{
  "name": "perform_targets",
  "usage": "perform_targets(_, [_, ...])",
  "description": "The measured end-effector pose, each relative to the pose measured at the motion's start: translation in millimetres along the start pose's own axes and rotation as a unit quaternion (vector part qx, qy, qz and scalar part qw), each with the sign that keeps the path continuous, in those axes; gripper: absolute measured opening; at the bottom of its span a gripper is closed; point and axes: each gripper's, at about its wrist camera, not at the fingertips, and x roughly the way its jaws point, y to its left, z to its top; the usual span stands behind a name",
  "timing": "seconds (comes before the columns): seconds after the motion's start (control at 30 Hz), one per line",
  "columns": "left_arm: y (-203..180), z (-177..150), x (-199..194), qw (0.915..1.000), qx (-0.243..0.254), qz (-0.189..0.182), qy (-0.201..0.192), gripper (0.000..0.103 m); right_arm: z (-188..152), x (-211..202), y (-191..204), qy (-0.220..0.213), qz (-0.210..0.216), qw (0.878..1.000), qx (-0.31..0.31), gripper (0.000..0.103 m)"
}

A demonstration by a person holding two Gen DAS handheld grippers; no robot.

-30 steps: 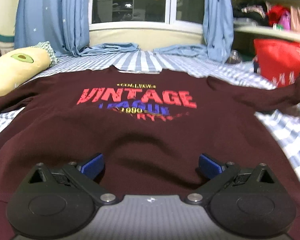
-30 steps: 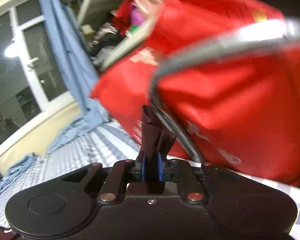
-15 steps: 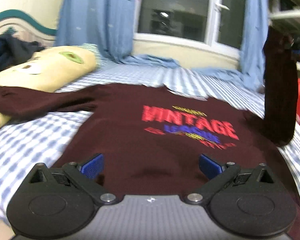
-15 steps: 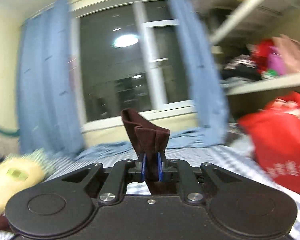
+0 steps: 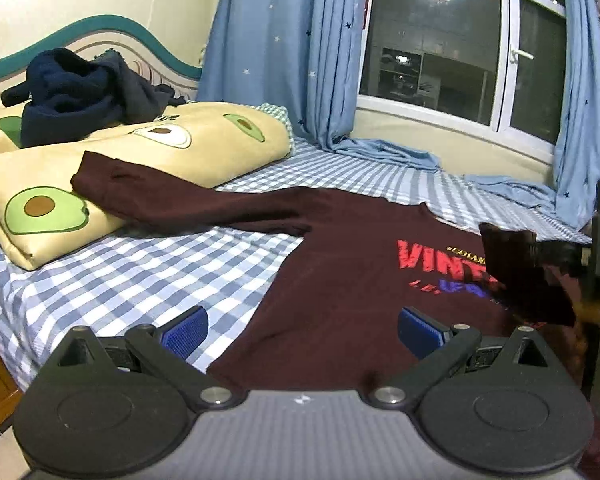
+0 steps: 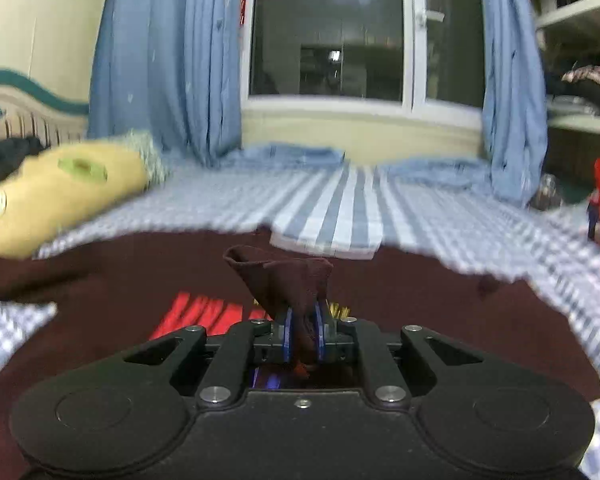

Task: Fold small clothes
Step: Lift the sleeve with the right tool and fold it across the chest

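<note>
Maroon sweatshirt (image 5: pixel 340 280) spread flat on checked bed (image 5: pixel 140 272), right hand-held gripper (image 6: pixel 303 334) clamped on its sleeve cuff (image 6: pixel 288 280) — held above the chest print, left hand-held gripper (image 5: pixel 300 330) spread wide — empty, over the hem.

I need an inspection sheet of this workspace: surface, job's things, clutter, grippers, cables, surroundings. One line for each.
Surface: bed with blue checked sheet.
Job's things: maroon sweatshirt lies flat, print up; one sleeve drapes onto the avocado pillow.
Clutter: dark clothes pile on the pillow.
Grippers: left gripper open, holds nothing; right gripper shut on the other sleeve's cuff, above the print.
Cables: nothing seen for certain.
Surroundings: window, blue curtains.
</note>
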Motion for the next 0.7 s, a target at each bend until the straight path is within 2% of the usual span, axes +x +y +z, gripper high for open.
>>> perform_targets(0.07, [-1, 0, 4, 1.0000, 0.000, 0.001, 0.006, 0.102, -9, 0, 3, 0.019, 0.013, 1.000, -0.009, 0.018])
perform_targets(0.17, [-9, 2, 9, 0.9999, 0.000, -0.010, 0.009, 0.102, -18, -14, 3, 0.029, 0.048, 0.998, -0.013, 0.032])
perform_targets(0.23, [-19, 5, 13, 0.9998, 0.008, -0.019, 0.006, 0.102, -23, -30, -5, 0.022, 0.059, 0.998, -0.020, 0.054])
perform_targets(0.3, [-31, 9, 19, 0.9994, 0.022, -0.027, 0.003, 0.102, -24, -44, -20, 0.012, 0.066, 0.998, -0.022, 0.070])
perform_targets(0.33, [-39, 12, 23, 0.9990, 0.029, -0.033, 0.003, 0.102, -25, -54, -30, 0.007, 0.070, 0.997, -0.019, 0.077])
perform_targets(0.43, [-67, 19, 40, 0.9969, 0.048, -0.063, 0.006, 0.102, -24, -68, -70, 0.003, 0.065, 0.998, -0.004, 0.089])
perform_targets(0.53, [-101, 28, 62, 0.9931, 0.054, -0.103, 0.013, 0.102, -29, -76, -114, 0.002, 0.031, 1.000, 0.004, 0.096])
perform_targets(0.67, [-144, 36, 92, 0.9888, 0.062, -0.135, 0.014, 0.102, -43, -71, -165, 0.020, -0.042, 0.999, -0.011, 0.093])
perform_targets(0.7, [-154, 37, 100, 0.9880, 0.066, -0.138, 0.017, 0.102, -47, -69, -179, 0.029, -0.062, 0.998, -0.018, 0.089])
